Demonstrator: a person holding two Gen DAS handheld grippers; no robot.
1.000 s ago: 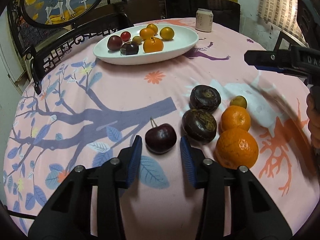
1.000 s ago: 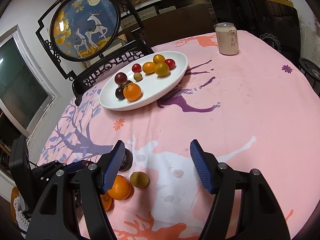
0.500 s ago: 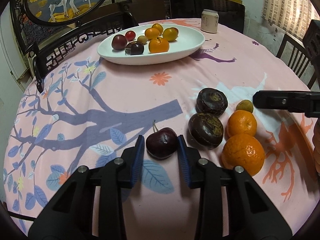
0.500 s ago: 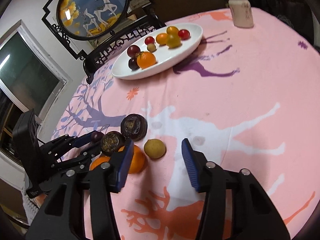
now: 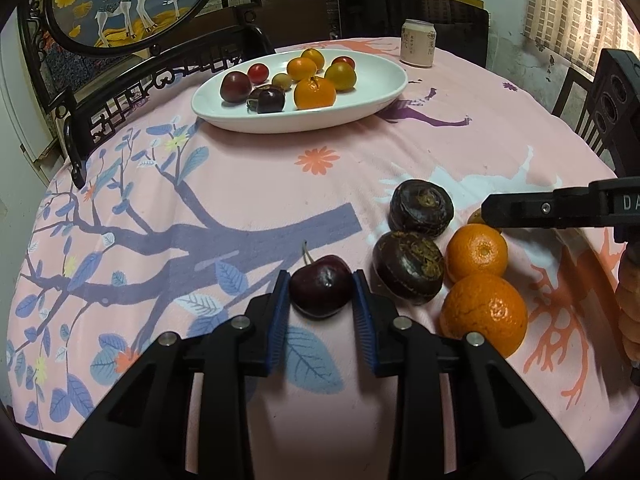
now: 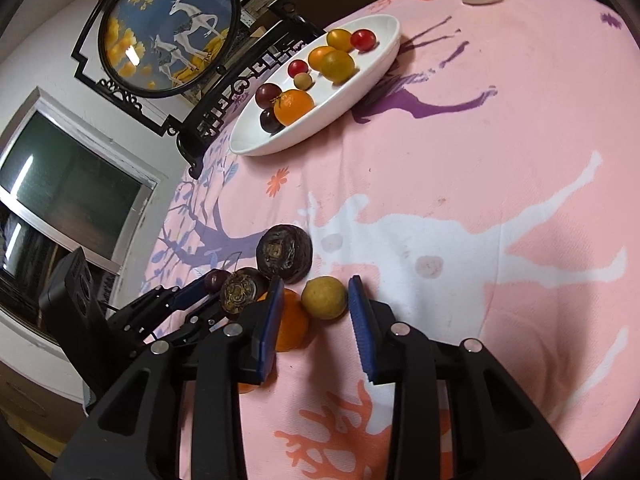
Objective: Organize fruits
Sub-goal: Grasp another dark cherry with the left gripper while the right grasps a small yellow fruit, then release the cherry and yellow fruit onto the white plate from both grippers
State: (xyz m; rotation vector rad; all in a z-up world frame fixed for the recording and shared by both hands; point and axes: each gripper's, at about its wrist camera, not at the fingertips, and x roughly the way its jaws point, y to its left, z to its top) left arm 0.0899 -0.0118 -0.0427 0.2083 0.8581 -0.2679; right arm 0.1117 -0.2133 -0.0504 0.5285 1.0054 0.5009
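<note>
In the left wrist view my left gripper (image 5: pixel 321 294) is shut on a dark red cherry (image 5: pixel 321 292) resting on the pink tablecloth. Beside it lie two dark round fruits (image 5: pixel 409 266) and two oranges (image 5: pixel 483 319). The white oval plate (image 5: pixel 368 104) at the back holds several fruits. In the right wrist view my right gripper (image 6: pixel 316 296) is open, its jaws on either side of a small yellow-green fruit (image 6: pixel 324 297), with a gap at each side. An orange (image 6: pixel 294 326) lies behind its left finger.
A drink can (image 5: pixel 418 48) stands at the far edge of the round table. A framed deer picture (image 5: pixel 132 0) on a black stand sits behind the plate. Dark chairs surround the table. A window (image 6: pixel 60 184) is at the left.
My left gripper has closed its jaws onto the cherry. My right gripper has come down and forward around the small yellow-green fruit, and its jaws have narrowed.
</note>
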